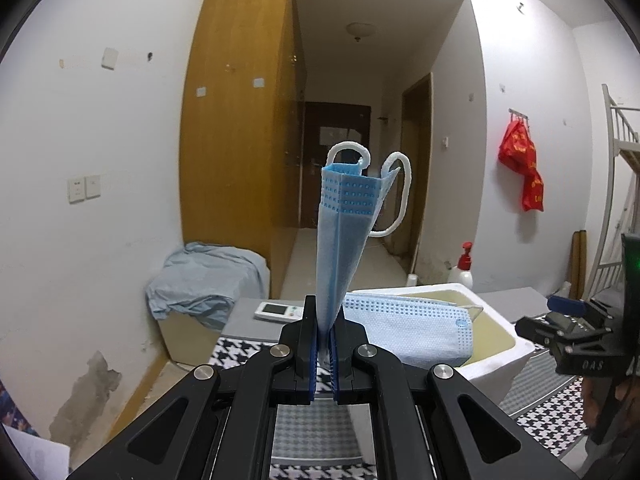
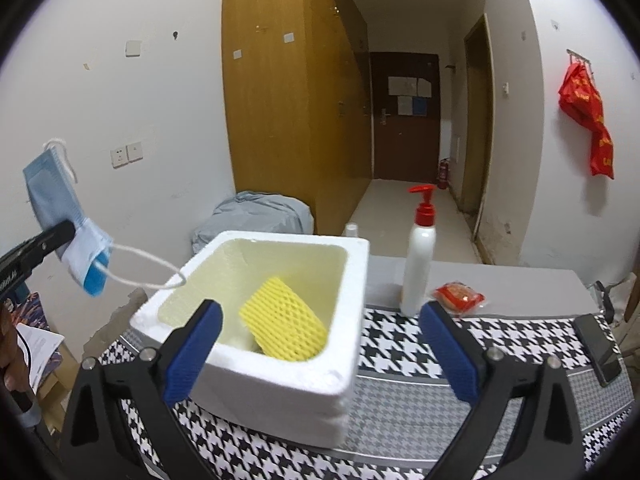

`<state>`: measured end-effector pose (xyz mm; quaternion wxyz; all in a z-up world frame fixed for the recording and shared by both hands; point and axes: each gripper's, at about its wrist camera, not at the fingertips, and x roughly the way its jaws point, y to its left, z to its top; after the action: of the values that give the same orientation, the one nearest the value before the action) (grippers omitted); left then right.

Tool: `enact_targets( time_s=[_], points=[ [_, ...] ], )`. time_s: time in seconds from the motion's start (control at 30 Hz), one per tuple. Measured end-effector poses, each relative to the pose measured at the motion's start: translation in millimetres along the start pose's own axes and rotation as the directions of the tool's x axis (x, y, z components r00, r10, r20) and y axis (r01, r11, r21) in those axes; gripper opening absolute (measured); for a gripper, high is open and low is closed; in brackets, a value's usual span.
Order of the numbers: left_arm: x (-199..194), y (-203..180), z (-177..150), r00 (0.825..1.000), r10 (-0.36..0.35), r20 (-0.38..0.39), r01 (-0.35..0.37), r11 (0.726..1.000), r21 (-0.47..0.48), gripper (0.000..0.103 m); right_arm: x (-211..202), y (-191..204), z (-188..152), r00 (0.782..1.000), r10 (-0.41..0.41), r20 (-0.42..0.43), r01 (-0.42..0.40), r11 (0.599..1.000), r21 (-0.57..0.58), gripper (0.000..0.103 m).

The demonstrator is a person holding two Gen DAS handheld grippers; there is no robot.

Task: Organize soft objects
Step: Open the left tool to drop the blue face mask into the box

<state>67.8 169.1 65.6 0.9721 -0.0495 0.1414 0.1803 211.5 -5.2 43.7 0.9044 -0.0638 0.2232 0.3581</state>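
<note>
The left gripper [image 1: 325,344] is clamped on a folded blue face mask [image 1: 344,232], held up in the air beside the table's left edge. The right gripper [image 2: 320,350] stands wide open and empty over the white foam box [image 2: 344,364]. The yellow foam net [image 2: 286,322] already lies inside, so the mask appears to be the soft object left to put away.

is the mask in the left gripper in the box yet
No. The mask is pinched in the shut left gripper, held in the air beside the foam box.
</note>
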Motion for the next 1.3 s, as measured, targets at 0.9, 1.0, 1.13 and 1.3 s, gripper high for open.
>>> enact_targets(
  time_s=[0.9, 1.0, 1.13, 1.3],
  points=[
    [74.3, -66.8, 4.9, 0.985, -0.122, -0.126, 0.130, 0.990, 0.060, 0.005, -46.4, -62.8, -36.6, 0.985, -0.174, 0.003, 0.172, 0.979, 0.109, 0.102],
    [83.7, -68.9, 4.5, 0.983, -0.120, -0.142, 0.129, 0.990, 0.060, 0.005, -49.7, -65.4, -38.9, 0.983, -0.184, 0.001, 0.183, 0.976, 0.117, 0.102],
    [94.0, -74.0, 2.3, 0.980, -0.113, -0.165, 0.126, 0.990, 0.067, 0.005, -54.7, -66.2, -41.2, 0.980, -0.198, 0.003, 0.197, 0.973, 0.122, 0.102],
    [100.7, -78.2, 2.3, 0.981, -0.089, -0.172, 0.105, 0.991, 0.085, 0.018, -59.0, -68.5, -43.1, 0.977, -0.214, 0.004, 0.212, 0.969, 0.127, 0.102]
  ],
)
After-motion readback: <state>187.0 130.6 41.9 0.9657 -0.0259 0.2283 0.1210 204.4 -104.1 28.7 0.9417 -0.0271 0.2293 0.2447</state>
